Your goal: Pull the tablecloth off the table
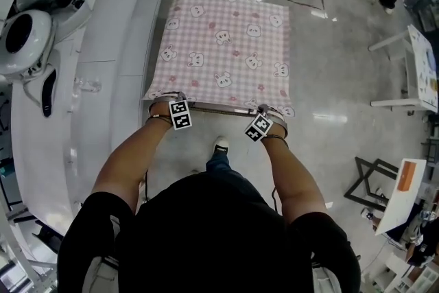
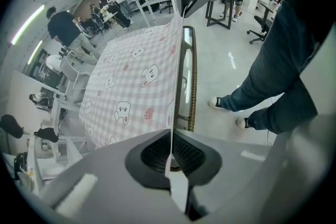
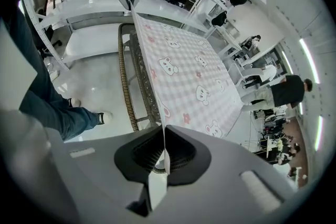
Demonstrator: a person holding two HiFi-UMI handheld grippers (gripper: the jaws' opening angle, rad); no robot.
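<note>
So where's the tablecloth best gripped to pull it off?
Its near edge, a corner per gripper, from the person's side: the tablecloth lies flat on the table, so only an edge can be pinched. Left gripper and right gripper are shut there.

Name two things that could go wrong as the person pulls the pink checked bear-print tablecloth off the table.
The left gripper and right gripper pinch only the thin near edge of the pink checked bear-print tablecloth; it might slip free. The lifted edge hangs close to the table's brown woven rim and could snag there.
</note>
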